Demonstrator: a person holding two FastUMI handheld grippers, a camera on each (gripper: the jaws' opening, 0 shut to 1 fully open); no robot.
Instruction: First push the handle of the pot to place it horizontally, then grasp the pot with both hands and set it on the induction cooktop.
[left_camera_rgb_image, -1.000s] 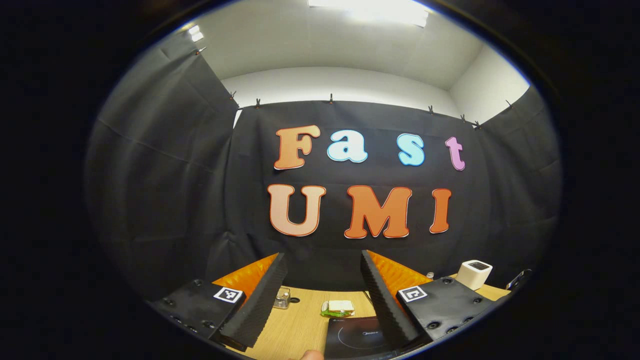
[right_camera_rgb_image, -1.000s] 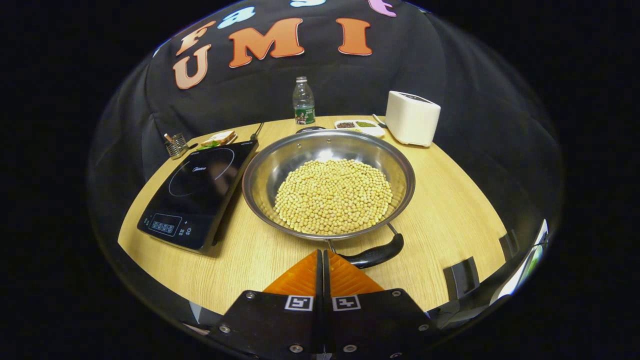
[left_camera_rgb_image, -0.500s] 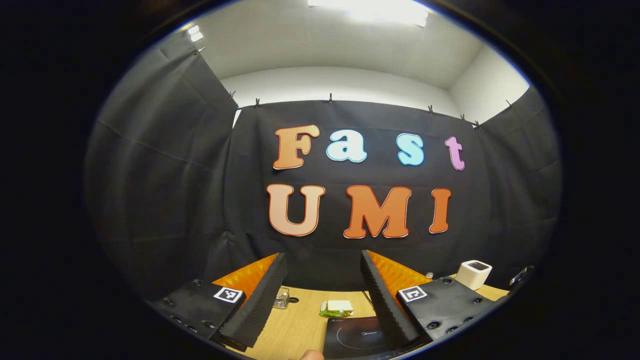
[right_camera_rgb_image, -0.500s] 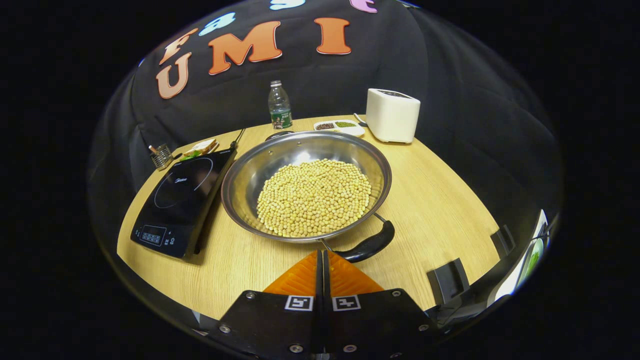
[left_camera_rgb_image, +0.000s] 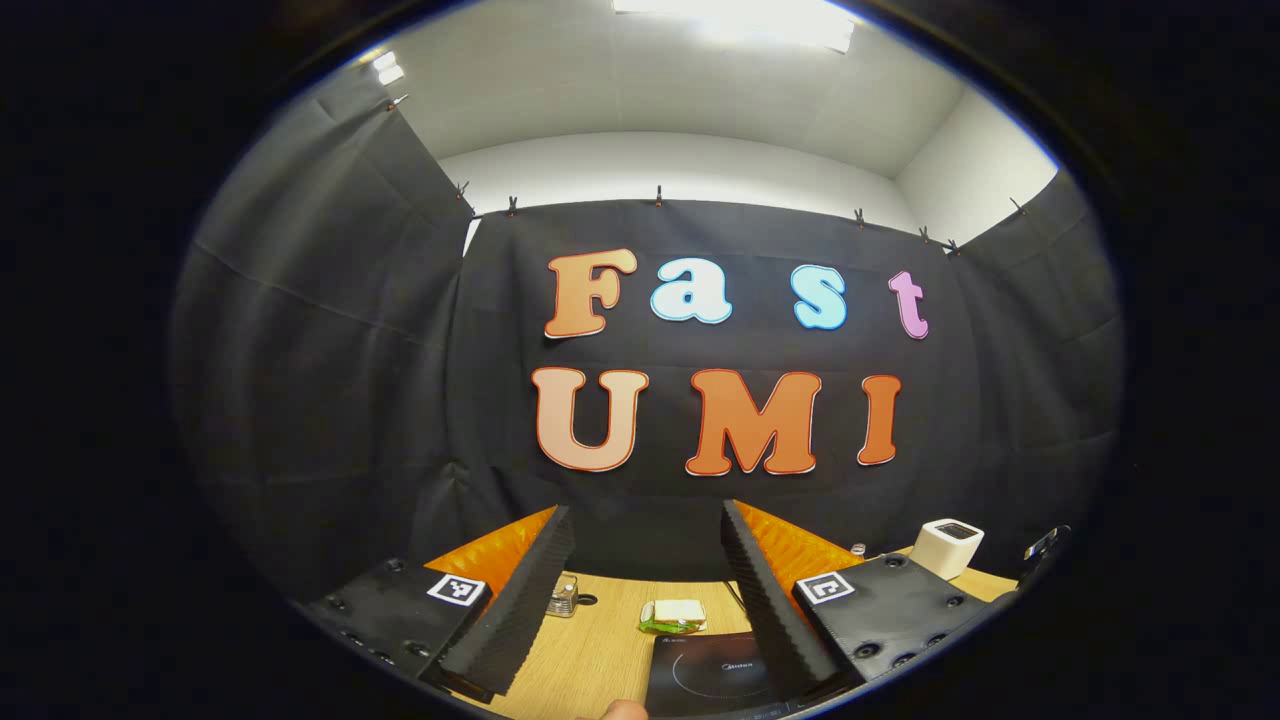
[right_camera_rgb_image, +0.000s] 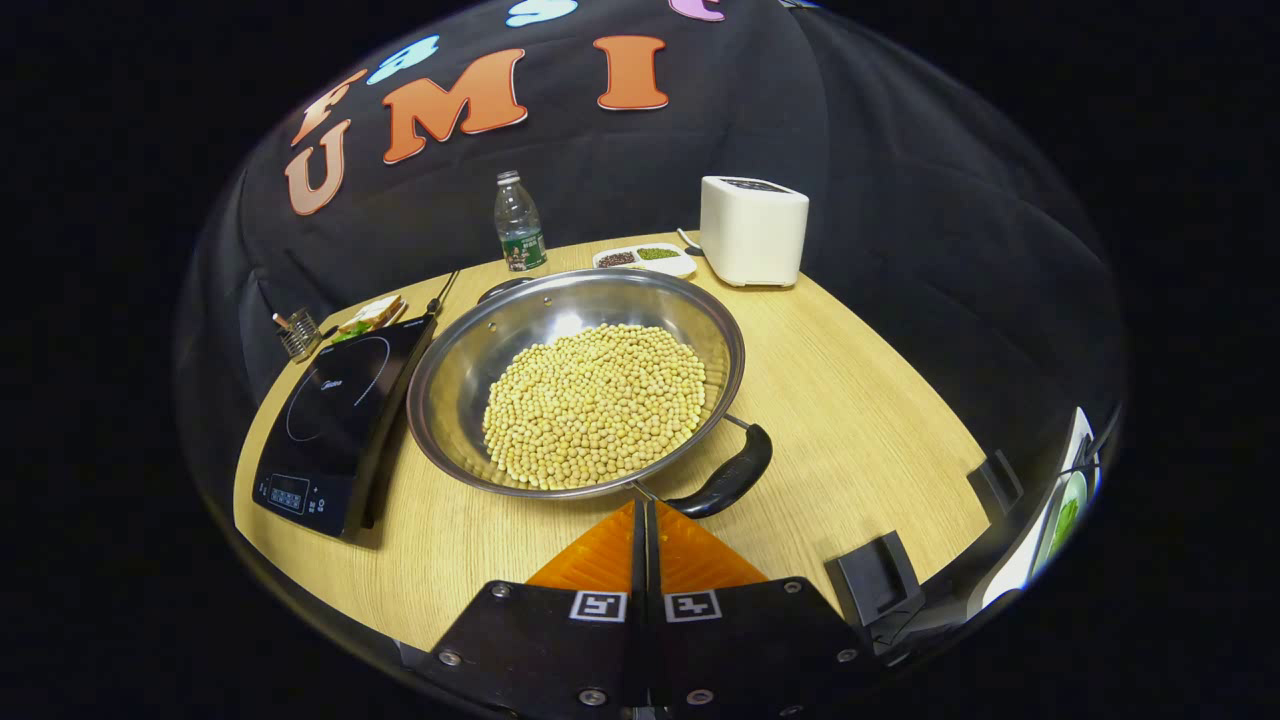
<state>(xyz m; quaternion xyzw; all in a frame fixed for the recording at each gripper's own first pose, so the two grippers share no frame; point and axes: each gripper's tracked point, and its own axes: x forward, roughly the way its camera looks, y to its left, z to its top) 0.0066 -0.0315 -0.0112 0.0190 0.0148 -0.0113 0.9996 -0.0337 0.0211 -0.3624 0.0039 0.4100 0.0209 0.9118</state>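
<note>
**Pot handle swinging toward the horizontal**

Pot (right_camera_rgb_image: 575, 380), a wide steel pan filled with pale beans (right_camera_rgb_image: 595, 400), sits on the wooden table (right_camera_rgb_image: 880, 400) just beside the induction cooktop (right_camera_rgb_image: 335, 425), not yet on it. We see the right gripper (right_camera_rgb_image: 645, 520) with its fingers pressed together and nothing between them, its tip at the near end of the black handle (right_camera_rgb_image: 728, 478). Compared with a second ago, the handle has moved round the rim toward the pot's right side, and the pot and cooktop lie further left in the right gripper view. We judge the push to be under way, with the two-handed lift still ahead.

The left gripper (left_camera_rgb_image: 645, 555) is held high, fingers spread apart and empty, above the cooktop's far edge; its view is almost unchanged. A white appliance (right_camera_rgb_image: 753, 230) and a bottle (right_camera_rgb_image: 519, 222) stand behind.
</note>
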